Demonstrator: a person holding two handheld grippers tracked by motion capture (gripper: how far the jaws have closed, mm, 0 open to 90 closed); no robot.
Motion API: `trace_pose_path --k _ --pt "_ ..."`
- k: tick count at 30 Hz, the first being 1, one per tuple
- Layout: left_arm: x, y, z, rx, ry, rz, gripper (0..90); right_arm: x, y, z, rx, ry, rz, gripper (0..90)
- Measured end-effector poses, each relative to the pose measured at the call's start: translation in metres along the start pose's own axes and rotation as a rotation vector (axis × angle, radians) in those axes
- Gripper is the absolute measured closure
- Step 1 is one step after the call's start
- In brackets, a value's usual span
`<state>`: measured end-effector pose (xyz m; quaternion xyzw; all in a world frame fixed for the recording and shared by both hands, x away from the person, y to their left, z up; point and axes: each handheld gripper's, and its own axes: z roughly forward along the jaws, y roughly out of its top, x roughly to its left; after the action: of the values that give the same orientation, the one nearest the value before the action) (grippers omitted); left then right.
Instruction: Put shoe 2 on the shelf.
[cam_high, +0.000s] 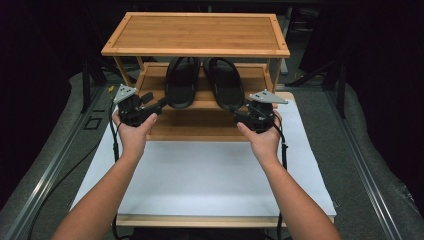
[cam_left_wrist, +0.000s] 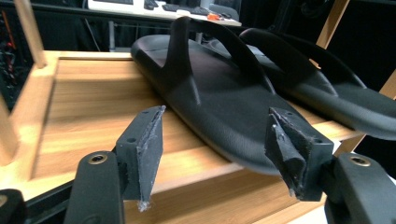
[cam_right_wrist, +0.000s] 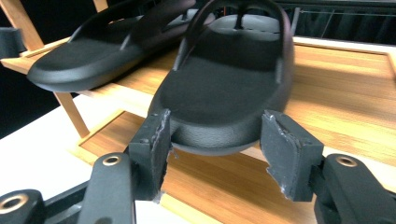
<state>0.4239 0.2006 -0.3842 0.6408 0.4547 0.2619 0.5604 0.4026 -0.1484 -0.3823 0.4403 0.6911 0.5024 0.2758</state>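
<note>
Two black sandals rest on the middle shelf (cam_high: 150, 80) of a wooden rack. The left gripper (cam_high: 152, 102) faces the left sandal (cam_high: 181, 82), the right gripper (cam_high: 245, 116) the right sandal (cam_high: 225, 82); both spread wide, gripping nothing. Neither sandal is grasped yet.

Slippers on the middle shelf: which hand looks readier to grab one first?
Probably the right. The right tool stands open with the heel of the right slipper centred between its jaws. The left tool is open too, but the left slipper lies off-centre, nearer one jaw.
</note>
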Motion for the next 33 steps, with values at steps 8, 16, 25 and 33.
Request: trace_pose_path --k 8,16,25,33 --pt "0.003 0.0 0.015 0.021 -0.012 -0.033 38.9 0.01 0.0 0.012 -0.018 -0.005 -0.007 42.0" --pt "0.003 0.0 0.029 0.046 -0.029 -0.035 41.0 0.019 0.005 0.011 -0.065 0.009 0.006 42.3" --pt "0.001 0.001 0.033 0.059 -0.038 -0.026 48.9 -0.007 0.007 0.029 -0.047 -0.007 0.173 41.1" --pt "-0.001 0.001 0.034 0.06 -0.041 -0.028 49.4 0.004 0.006 0.036 -0.06 -0.012 0.191 41.9"
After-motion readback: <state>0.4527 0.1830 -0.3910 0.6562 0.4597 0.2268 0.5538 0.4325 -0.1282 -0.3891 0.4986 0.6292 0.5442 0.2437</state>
